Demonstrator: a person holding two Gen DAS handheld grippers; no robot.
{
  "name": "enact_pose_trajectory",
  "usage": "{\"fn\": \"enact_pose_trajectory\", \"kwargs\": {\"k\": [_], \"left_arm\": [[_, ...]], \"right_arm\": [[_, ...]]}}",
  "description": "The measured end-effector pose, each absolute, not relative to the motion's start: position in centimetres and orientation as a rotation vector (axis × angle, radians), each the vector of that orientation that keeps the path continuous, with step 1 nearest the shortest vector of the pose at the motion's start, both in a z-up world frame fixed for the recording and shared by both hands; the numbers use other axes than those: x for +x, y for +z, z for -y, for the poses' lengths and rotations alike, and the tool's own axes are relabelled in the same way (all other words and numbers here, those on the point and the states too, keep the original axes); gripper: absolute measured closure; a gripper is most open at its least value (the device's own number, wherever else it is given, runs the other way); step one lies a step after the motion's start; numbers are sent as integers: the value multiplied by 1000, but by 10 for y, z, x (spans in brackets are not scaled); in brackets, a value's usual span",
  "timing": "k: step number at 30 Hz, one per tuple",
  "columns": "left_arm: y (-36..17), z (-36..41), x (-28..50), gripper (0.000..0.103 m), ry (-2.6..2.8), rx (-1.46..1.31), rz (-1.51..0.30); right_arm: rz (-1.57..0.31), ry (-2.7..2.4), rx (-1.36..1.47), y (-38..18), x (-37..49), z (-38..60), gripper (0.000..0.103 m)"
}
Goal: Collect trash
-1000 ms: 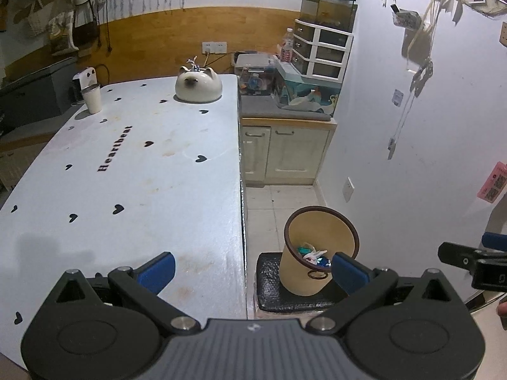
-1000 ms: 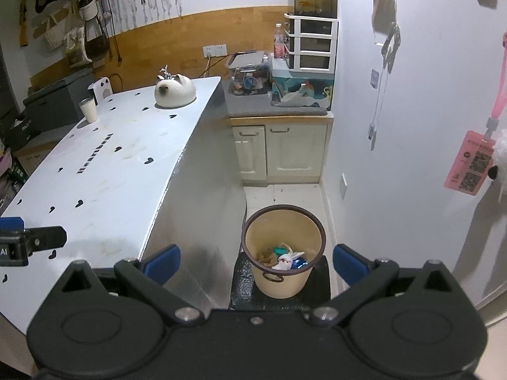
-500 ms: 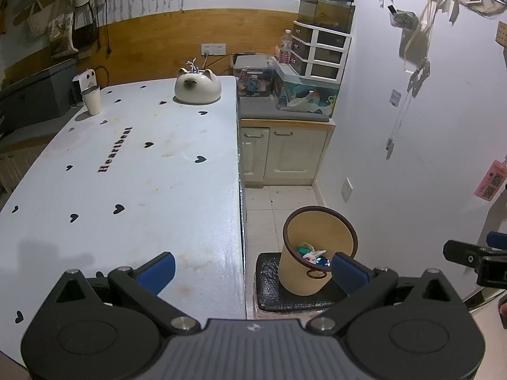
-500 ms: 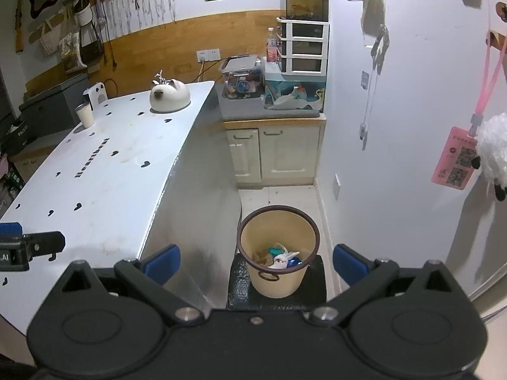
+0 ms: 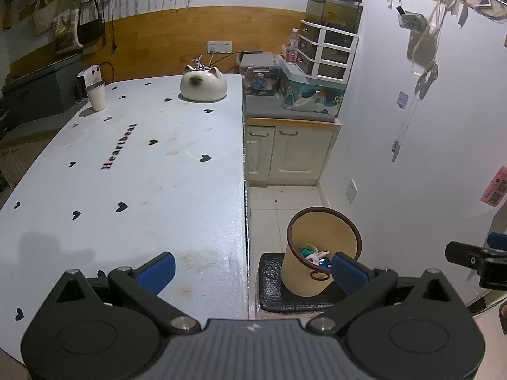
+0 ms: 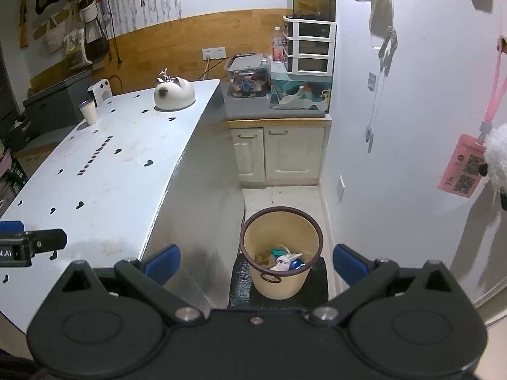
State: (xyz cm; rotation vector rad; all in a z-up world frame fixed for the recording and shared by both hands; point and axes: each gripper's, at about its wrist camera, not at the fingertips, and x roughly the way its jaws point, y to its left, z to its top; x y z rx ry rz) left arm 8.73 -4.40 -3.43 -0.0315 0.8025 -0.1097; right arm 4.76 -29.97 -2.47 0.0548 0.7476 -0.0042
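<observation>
Since 1.0 s ago: right wrist view has pulled back and risen a little; the waste bin (image 6: 281, 255) sits lower-centre between the fingers as before, but more of the right wall shows, including a pink tag (image 6: 461, 166) and a white fluffy object cut by the frame edge. Left wrist view is nearly unchanged; the bin (image 5: 320, 253) has shifted slightly down-frame.

Left gripper (image 5: 252, 267): jaws spread wide, nothing between them, held over the near edge of the white table (image 5: 126, 174). Right gripper (image 6: 255, 261): jaws likewise spread and empty, above the bin.

Trash (image 6: 282, 258): a small heap at the bin bottom, white crumpled piece plus blue and teal bits; individual items not identifiable. The bin stands on a black mat (image 6: 240, 281) on the floor, just beside the table's side.

Table top carries a cat-shaped ceramic dish (image 5: 203, 87) and a cup (image 5: 96, 96) at the far end, with stains in the middle.

Hidden or cut off: each gripper appears in the other's view only as a fragment at the frame edge. Bin base partly covered by the right gripper body.
</observation>
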Motion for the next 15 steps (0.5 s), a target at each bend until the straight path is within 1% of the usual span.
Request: {"fn": "enact_pose_trajectory", "kwargs": {"k": [15], "left_arm": [[-33,43,92,0,-100,-36,-806]], "right_arm": [[-755,20,47,-25,58,298,0]]}}
